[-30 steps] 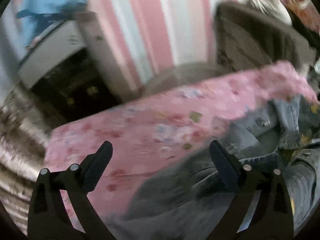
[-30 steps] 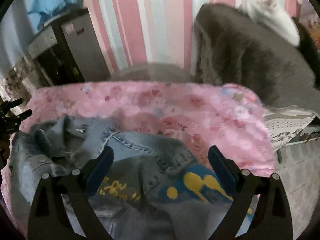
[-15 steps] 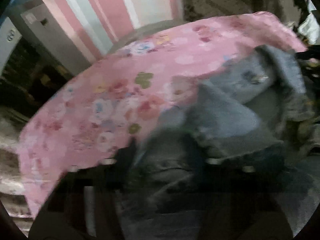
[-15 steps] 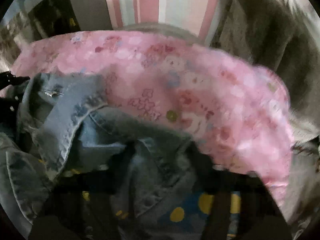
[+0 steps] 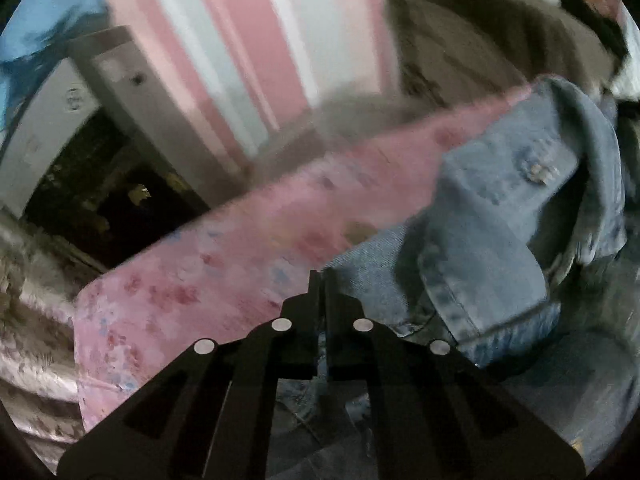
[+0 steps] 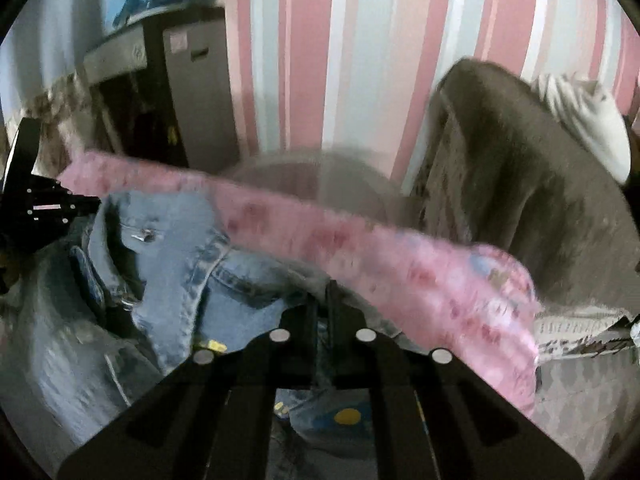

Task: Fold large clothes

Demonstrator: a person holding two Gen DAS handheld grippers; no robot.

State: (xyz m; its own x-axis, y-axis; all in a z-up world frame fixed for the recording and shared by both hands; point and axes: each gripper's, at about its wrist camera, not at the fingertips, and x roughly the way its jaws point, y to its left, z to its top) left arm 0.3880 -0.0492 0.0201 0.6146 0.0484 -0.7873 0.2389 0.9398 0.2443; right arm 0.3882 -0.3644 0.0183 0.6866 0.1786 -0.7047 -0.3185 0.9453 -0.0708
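Note:
A light blue denim jacket [image 5: 500,216] lies crumpled on a pink flowered cloth [image 5: 224,264] that covers a table. My left gripper [image 5: 320,280] is shut on a fold of the denim at the jacket's left edge, and fabric shows below its fingers. In the right wrist view the same jacket [image 6: 176,264] fills the lower left, with yellow and blue print near the bottom. My right gripper [image 6: 325,292] is shut on the denim at the jacket's right side, beside the pink cloth [image 6: 440,280]. The left gripper's black body [image 6: 44,208] shows at that view's left edge.
A pink and white striped wall [image 6: 360,60] stands behind. A grey cabinet [image 5: 100,92] with a blue bundle [image 5: 44,28] on top is at the left. A grey-brown draped chair [image 6: 528,168] with a white cloth [image 6: 588,120] stands at the right. Patterned floor [image 6: 580,392] lies lower right.
Both grippers went from wide open above the jacket to shut on its denim. Both views dipped toward the fabric, then lifted back, and the jacket has bunched up higher.

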